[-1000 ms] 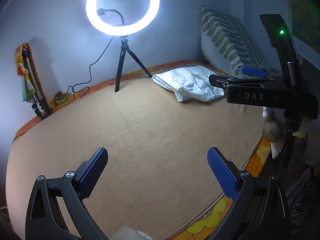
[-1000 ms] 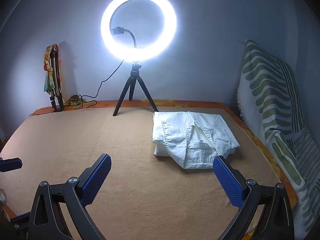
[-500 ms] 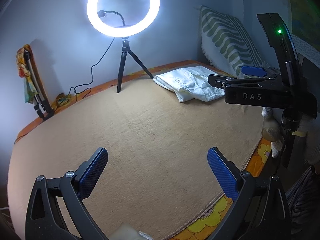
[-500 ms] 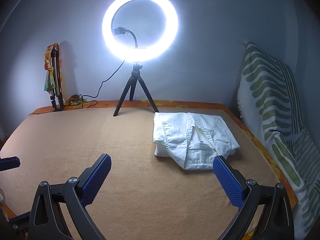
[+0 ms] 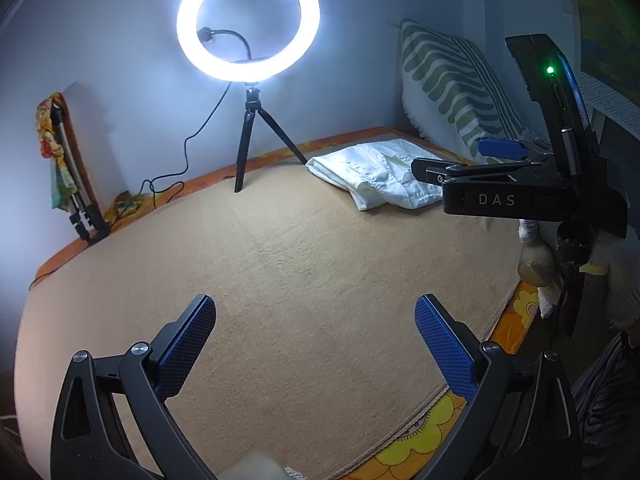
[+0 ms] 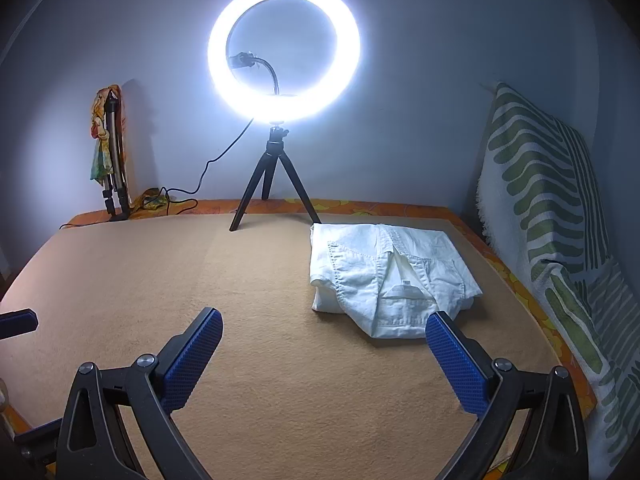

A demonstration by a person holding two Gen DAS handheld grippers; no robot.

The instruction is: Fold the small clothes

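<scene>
A white shirt (image 6: 392, 276) lies folded on the tan blanket (image 6: 240, 280), at the far right of the bed; in the left wrist view the shirt (image 5: 372, 172) shows at the back right. My right gripper (image 6: 324, 344) is open above the blanket, its right finger just in front of the shirt's near edge, nothing between the pads. My left gripper (image 5: 316, 336) is open too, over bare blanket near the bed's front edge. The right gripper's body (image 5: 520, 196) crosses the left wrist view at the right, hiding part of the shirt.
A lit ring light on a black tripod (image 6: 276, 176) stands at the back of the bed, its cable trailing left. A folded tripod with a colourful cloth (image 6: 110, 152) leans on the wall at back left. A green-striped cushion (image 6: 552, 208) lines the right side.
Both grippers have drifted only slightly; the views shift a touch. The shirt lies as before and both grippers stay open.
</scene>
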